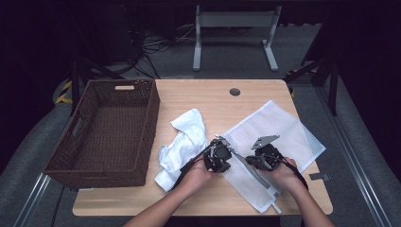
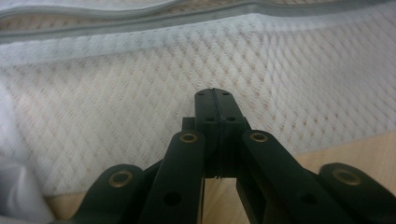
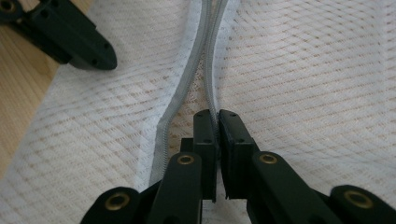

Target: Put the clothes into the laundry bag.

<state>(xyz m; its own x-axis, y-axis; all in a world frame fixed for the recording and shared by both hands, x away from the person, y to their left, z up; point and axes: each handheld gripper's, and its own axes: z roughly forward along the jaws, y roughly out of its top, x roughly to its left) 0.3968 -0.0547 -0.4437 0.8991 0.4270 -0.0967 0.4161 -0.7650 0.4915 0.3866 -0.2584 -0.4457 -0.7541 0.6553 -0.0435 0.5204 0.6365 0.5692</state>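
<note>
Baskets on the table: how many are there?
1. The brown woven basket sits at the table's left edge, left of the white cloth.

I work in a lab-like room: grey carpet (image 1: 227, 56), tangled cables (image 1: 156, 45) and a white desk frame (image 1: 234, 21) beyond my tabletop's (image 1: 208, 94) far edge.

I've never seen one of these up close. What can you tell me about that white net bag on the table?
The flat white mesh zip bag lies at an angle on the pale wooden table, right of a crumpled white cloth. Its grey zipper gapes open. The right tongs pinch one zipper edge; the left tongs are shut on its mesh.
</note>
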